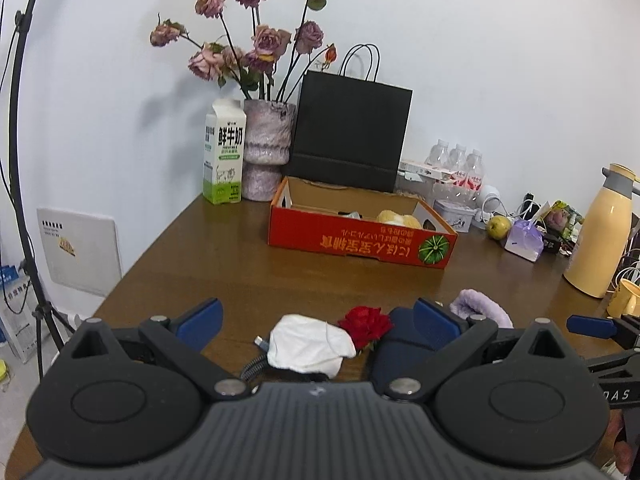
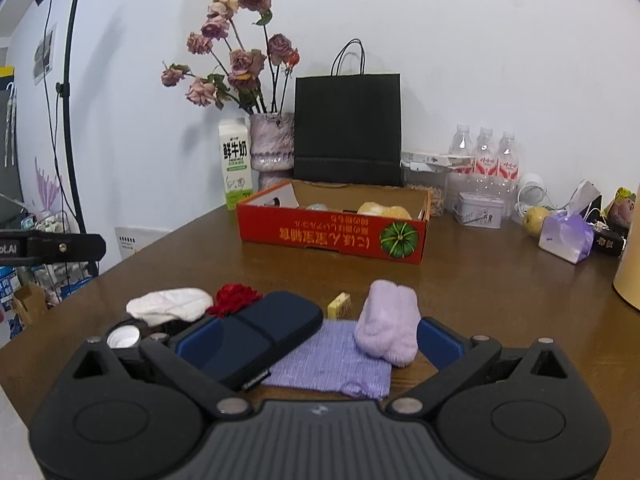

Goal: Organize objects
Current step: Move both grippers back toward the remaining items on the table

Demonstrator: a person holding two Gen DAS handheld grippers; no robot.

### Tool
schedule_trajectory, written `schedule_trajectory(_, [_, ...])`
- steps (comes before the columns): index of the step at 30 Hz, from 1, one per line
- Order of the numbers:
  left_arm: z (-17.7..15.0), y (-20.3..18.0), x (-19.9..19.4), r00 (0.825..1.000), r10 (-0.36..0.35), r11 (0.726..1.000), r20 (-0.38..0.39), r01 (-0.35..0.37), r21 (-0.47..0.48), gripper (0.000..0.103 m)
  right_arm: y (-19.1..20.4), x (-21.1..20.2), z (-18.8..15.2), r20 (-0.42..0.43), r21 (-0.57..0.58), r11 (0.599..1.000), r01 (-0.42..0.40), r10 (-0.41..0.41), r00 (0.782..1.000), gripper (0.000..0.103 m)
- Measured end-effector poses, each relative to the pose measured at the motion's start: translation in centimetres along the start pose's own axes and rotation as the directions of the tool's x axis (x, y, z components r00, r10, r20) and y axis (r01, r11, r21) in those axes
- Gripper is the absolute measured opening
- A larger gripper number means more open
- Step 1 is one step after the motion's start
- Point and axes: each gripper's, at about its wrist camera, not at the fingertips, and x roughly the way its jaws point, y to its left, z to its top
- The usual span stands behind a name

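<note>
Light: bright, even, soft
Shadows: faint flower shadows on white wall [image 1: 480,60]
Glare: mild sheen on wooden table [image 1: 248,256]
Edges: strong fisheye bending, dark corners

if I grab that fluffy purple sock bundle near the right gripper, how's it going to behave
The purple sock bundle looks soft and plush, so it will probably squash between the jaws rather than resist. It likely weighs little. It seems folded over, so it may unfold or droop when lifted off the lilac cloth.

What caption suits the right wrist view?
Open right gripper hovers over a navy case and lilac socks, facing the orange box.
</note>
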Motion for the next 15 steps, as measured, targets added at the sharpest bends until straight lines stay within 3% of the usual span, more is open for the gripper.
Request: schedule_trajectory(15, [-2.1, 0.8, -0.1, 0.997, 0.066, 0.998, -0.049, -0.065, 0.018, 0.103, -0.1, 0.4, -2.0, -0.042, -0.035, 0.999, 0.003, -0.005, 0.999, 0.103])
